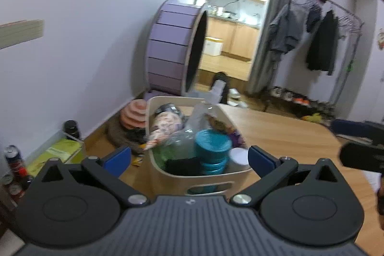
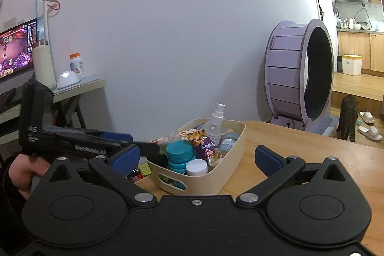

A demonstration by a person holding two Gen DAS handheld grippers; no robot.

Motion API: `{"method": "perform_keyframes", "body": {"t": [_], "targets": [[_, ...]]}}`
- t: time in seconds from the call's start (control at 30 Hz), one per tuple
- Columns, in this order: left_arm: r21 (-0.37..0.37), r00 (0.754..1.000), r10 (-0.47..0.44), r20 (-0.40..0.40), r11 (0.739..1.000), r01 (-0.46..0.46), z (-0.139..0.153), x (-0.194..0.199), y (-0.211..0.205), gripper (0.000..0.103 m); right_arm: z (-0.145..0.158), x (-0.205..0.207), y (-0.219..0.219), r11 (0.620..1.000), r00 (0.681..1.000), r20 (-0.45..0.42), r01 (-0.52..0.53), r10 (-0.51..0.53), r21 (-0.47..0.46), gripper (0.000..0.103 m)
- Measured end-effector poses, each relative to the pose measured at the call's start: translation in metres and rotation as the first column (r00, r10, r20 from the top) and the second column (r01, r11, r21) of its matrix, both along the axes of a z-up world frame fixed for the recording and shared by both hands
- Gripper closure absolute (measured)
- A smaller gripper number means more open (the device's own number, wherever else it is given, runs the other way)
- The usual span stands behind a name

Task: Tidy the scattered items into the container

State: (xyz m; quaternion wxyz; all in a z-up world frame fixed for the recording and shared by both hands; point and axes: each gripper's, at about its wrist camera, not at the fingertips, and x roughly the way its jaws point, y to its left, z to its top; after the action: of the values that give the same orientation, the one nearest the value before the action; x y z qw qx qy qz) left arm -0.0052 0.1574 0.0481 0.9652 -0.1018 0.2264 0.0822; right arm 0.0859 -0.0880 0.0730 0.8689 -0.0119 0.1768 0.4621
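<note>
In the left wrist view motion blur smears the container's contents: a patterned packet at its left and a clear bottle can only roughly be made out, while the teal jar and a white cap read better. The cream container sits on the wooden desk straight ahead of the left hand-held gripper, whose blue fingers are spread wide with nothing between them. At the right edge a dark shape is cut off.

From the right wrist camera, the left hand-held gripper reaches in from the left, its tips hidden by the right finger pad, just beside the container's near left corner. The right hand-held gripper is open and empty, the container just ahead between its fingers. Inside stand a spray bottle, a purple snack packet, the teal jar and a white cap.
</note>
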Motion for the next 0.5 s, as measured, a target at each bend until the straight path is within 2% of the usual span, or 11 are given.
{"method": "perform_keyframes", "body": {"t": [0.17, 0.5], "targets": [[0.024, 0.999, 0.034, -0.037, 0.999, -0.033, -0.002, -0.001, 0.001, 0.0, 0.002, -0.005, 0.004, 1.0, 1.0, 0.003, -0.011, 0.011, -0.018, 0.0], [0.052, 0.992, 0.07, -0.106, 0.997, -0.065, -0.001, -0.002, 0.001, 0.0, 0.003, -0.002, 0.016, 0.995, 0.999, -0.047, -0.017, 0.013, -0.099, 0.0]]}}
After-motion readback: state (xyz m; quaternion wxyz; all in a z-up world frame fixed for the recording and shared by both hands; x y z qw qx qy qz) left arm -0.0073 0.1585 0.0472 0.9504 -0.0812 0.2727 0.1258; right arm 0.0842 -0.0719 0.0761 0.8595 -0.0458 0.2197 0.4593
